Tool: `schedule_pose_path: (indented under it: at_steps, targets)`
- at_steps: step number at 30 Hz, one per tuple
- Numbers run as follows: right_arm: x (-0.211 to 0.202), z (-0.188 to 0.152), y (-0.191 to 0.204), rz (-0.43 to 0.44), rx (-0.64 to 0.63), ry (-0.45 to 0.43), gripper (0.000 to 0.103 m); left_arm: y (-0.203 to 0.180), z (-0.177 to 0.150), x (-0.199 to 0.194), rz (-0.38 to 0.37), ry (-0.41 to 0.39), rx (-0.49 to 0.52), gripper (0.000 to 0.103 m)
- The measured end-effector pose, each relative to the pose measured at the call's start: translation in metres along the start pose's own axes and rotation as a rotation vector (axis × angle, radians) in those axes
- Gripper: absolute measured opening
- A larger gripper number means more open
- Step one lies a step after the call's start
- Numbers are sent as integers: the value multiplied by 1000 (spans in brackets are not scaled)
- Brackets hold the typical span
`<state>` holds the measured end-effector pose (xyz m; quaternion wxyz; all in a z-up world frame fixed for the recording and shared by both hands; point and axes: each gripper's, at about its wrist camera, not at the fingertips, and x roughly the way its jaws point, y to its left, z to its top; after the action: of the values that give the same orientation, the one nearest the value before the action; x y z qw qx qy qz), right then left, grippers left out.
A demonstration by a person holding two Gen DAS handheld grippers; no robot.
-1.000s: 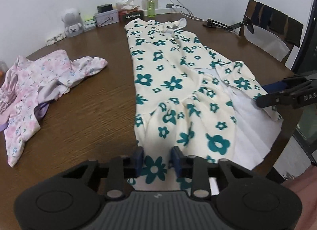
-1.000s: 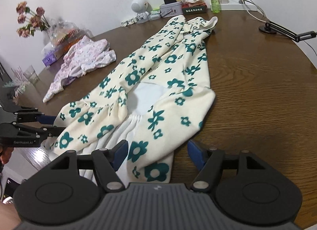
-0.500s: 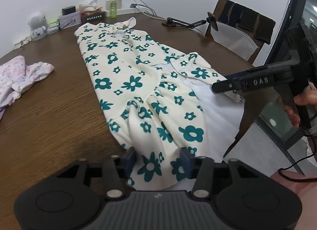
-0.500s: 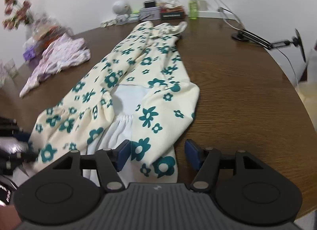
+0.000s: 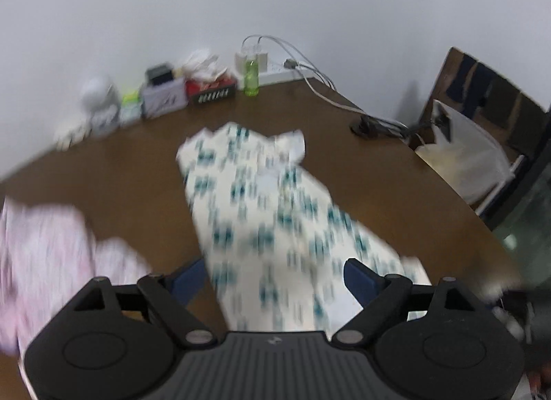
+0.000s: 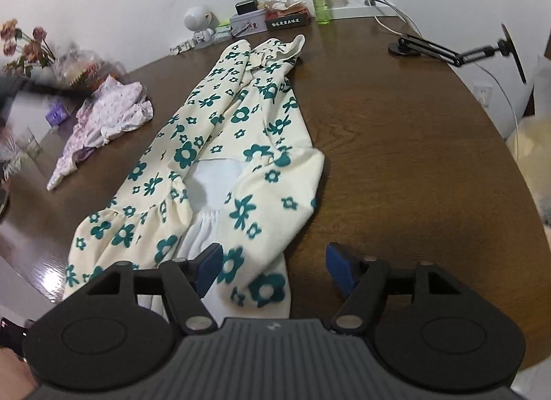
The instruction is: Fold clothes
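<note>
A cream dress with teal flowers point(image 6: 237, 145) lies lengthwise on the brown round table point(image 6: 396, 145), its sides folded inward and white lining point(image 6: 213, 179) showing at the middle. In the blurred left wrist view the same dress point(image 5: 272, 221) runs away from me. My left gripper point(image 5: 275, 276) stands open above the dress hem, holding nothing. The right gripper point(image 6: 273, 264) is open too, its left finger over the hem's right corner and its right finger over bare wood. A pink floral garment point(image 6: 106, 114) lies crumpled at the left, also seen as the pink garment point(image 5: 51, 248).
Along the far edge stand a green bottle point(image 6: 320, 4), small boxes point(image 6: 261, 19), a white figurine point(image 6: 198, 23) and a power strip with cables point(image 6: 361, 9). A black clamp arm point(image 6: 447, 50) lies at the right. Dried flowers point(image 6: 24, 45) stand far left. A chair point(image 5: 482, 117) is beyond the table.
The left gripper opened, let go of the dress hem and swung up and leftward, blurring its view. The right gripper opened wider and stayed over the hem's right corner.
</note>
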<state>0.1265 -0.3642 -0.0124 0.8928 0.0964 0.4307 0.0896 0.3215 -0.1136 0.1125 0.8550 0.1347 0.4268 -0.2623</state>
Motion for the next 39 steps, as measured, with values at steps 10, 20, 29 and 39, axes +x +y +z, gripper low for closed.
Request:
schedule_pose_path:
  at_steps: [10,20,29,39]
  targets:
    - [24,18,-3,38,-47,52,67,-41,146,179,136,145,-141,87]
    - [35,27,4,40,-96,79,55,-58,164,267,276,269,-76,76]
    - [32,19,2,26,-3,9,36,-64,154,269,292,279,-14,26]
    - [3,28,16,30,0,-94,6,-8,152,215,31,106,-187,6]
